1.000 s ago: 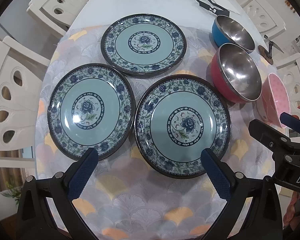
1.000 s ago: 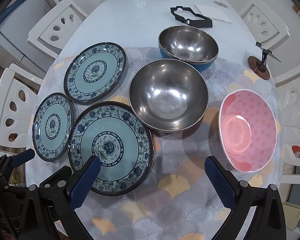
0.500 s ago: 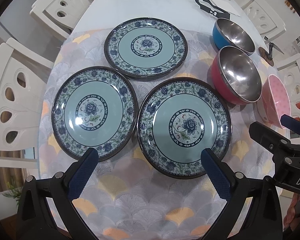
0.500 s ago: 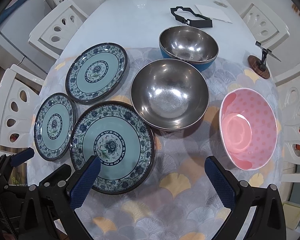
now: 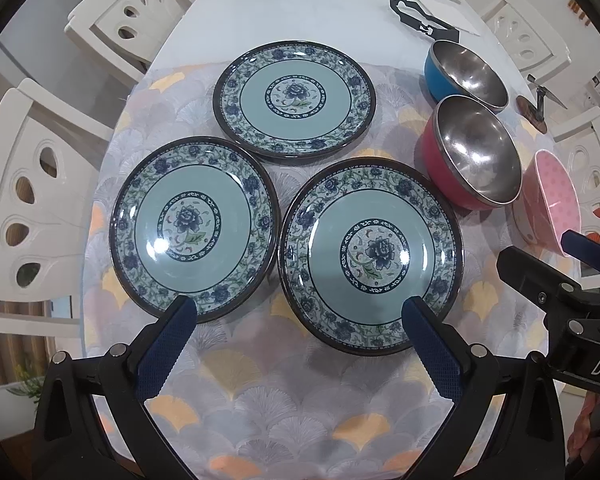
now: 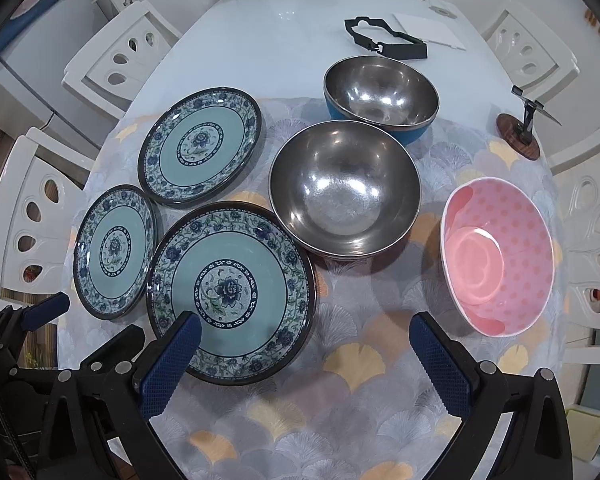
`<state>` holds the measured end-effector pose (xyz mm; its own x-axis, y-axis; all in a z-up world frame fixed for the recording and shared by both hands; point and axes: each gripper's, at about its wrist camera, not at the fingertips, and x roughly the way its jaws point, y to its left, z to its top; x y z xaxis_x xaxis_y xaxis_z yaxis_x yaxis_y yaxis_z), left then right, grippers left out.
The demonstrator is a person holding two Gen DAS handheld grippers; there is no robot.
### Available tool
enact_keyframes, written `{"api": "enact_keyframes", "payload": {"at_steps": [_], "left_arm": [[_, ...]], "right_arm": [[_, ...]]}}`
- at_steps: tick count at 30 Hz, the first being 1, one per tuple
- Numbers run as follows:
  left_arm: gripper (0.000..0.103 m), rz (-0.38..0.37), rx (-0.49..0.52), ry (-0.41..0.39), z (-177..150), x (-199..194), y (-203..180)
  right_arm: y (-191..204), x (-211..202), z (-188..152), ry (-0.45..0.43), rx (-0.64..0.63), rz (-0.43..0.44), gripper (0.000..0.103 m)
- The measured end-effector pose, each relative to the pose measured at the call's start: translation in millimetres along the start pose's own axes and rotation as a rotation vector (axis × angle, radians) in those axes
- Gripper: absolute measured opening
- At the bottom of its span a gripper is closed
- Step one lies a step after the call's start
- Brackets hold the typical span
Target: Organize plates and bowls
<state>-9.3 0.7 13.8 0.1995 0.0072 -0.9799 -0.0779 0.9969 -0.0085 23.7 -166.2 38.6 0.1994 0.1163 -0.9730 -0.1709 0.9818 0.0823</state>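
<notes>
Left wrist view: left hand-held gripper [image 5: 298, 330] spread wide, empty, over the near edge of the desk [image 5: 300, 8]. Three plates [image 5: 371, 255] lie flat, close together. Judged stiff, glazed, slippery, breakable; take by the rim. Since earlier, plates sit slightly lower in view.

Right wrist view: right hand-held gripper [image 6: 305, 350] spread, empty. Three bowls [image 6: 344, 190] stand right of plates; steel ones light, rim grip. Framing nearly unchanged.

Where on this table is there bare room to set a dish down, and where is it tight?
Free: the patterned cloth in front of the nearest plate and pink bowl, and the bare white tabletop behind the far plate. Crowded: the three plates nearly touch; the red bowl and blue bowl sit close together.
</notes>
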Motion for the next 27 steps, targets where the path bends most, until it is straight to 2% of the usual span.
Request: {"api": "enact_keyframes", "payload": {"at_steps": [27], "left_arm": [[0.102,-0.004,-0.012,0.009,-3.1,2.5,2.4]], "right_arm": [[-2.0,3.5,-3.5,0.014,0.028,0.023,0.103]]}}
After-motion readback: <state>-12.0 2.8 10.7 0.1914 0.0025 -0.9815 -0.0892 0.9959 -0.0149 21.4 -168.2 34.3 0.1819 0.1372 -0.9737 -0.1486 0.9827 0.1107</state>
